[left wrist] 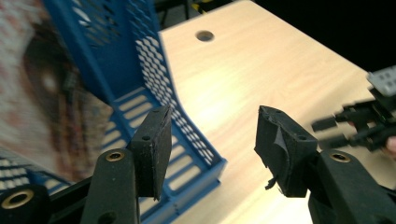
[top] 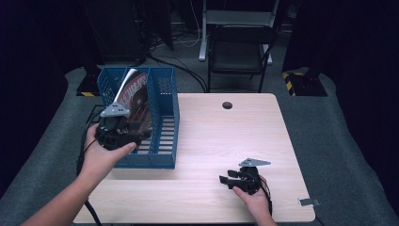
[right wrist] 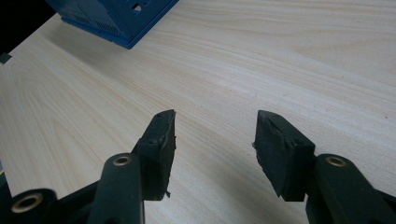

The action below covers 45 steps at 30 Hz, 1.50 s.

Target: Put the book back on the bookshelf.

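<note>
Blue perforated plastic file rack [top: 162, 122] with slotted floor and upright dividers, standing at the table's left edge; inside, a glossy magazine with a dark red cover [top: 136, 96], leaning tilted against a divider, its top corner curling above the rim. Left gripper [top: 136, 136] held at the rack's open front end, just before the magazine, jaws parted about halfway with nothing between. Left hand [top: 101, 155] wrapped under the body, forearm rising from the lower left. Right gripper [top: 227, 180] resting low on the pale wooden table [top: 226, 136], well apart from the rack, jaws spread wide and empty, pointing left. Left gripper view: blurred magazine cover [left wrist: 42, 102] close on the left, rack wall [left wrist: 159, 79] straight ahead, right gripper [left wrist: 334, 130] beyond. Right gripper view: bare wood grain between its jaws, rack corner [right wrist: 116, 18] far ahead.
</note>
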Motion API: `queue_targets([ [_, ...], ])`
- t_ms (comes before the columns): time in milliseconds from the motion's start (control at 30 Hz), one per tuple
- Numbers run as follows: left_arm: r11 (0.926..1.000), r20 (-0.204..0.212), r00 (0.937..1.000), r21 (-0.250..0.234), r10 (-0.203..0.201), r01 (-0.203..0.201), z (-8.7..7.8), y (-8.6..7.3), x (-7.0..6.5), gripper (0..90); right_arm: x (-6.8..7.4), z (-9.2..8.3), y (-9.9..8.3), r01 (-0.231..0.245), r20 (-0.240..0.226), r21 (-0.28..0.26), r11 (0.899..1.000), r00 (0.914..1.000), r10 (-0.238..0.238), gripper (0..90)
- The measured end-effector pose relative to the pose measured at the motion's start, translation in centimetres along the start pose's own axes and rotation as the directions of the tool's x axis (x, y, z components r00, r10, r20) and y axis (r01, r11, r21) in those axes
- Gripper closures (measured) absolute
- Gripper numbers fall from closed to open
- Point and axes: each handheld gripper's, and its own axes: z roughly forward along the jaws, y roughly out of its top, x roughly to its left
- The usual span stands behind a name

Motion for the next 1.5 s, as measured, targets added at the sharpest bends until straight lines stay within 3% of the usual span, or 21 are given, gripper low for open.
queue_targets([
  [133,0.9995,0.033,0.9991,0.019,0.024,-0.025,1.1,-0.9,-1.2,46.0,0.2,0.0,0.0,-0.005,0.001,0.004,1.0,1.0,0.005,47.8],
  [400,0.9978,0.087,0.9959,0.06,0.022,-0.027,4.6,-4.3,-3.1,46.1,0.1,-0.1,0.0,0.004,0.001,-0.001,1.0,1.0,-0.004,47.8],
  [533,0.9952,0.089,0.9952,0.085,0.041,-0.048,5.7,-5.7,-3.8,46.2,0.0,-0.1,0.0,0.005,0.001,-0.002,1.0,1.0,-0.005,47.8],
  [767,0.9948,0.095,0.9941,0.083,0.052,-0.06,6.8,-7.6,-4.8,46.3,0.1,-0.1,0.1,0.003,0.002,-0.004,1.0,1.0,-0.003,47.8],
  [900,0.9967,0.073,0.996,0.059,0.052,-0.056,7.6,-8.5,-5.4,46.3,0.1,-0.1,0.1,0.003,0.003,-0.003,1.0,1.0,-0.003,47.8],
  [1067,0.9964,0.102,0.9937,0.065,0.046,-0.053,8.3,-9.4,-6.0,46.4,0.1,-0.1,0.1,0.008,0.002,-0.005,1.0,1.0,-0.008,47.8],
  [1167,0.9939,0.117,0.9912,0.084,0.061,-0.071,9.0,-10.1,-6.4,46.4,0.1,-0.1,0.1,0.006,0.002,-0.004,1.0,1.0,-0.006,47.8],
  [1333,0.9945,0.134,0.9901,0.089,0.041,-0.054,10.2,-11.1,-6.8,46.9,0.1,-0.3,0.1,0.005,0.003,-0.006,1.0,1.0,-0.005,47.8],
  [1500,0.9974,0.188,0.9822,0.07,0.005,-0.019,11.1,-12.1,-7.2,47.2,0.2,-0.3,0.1,0.002,0.004,-0.005,1.0,1.0,-0.001,47.9],
])
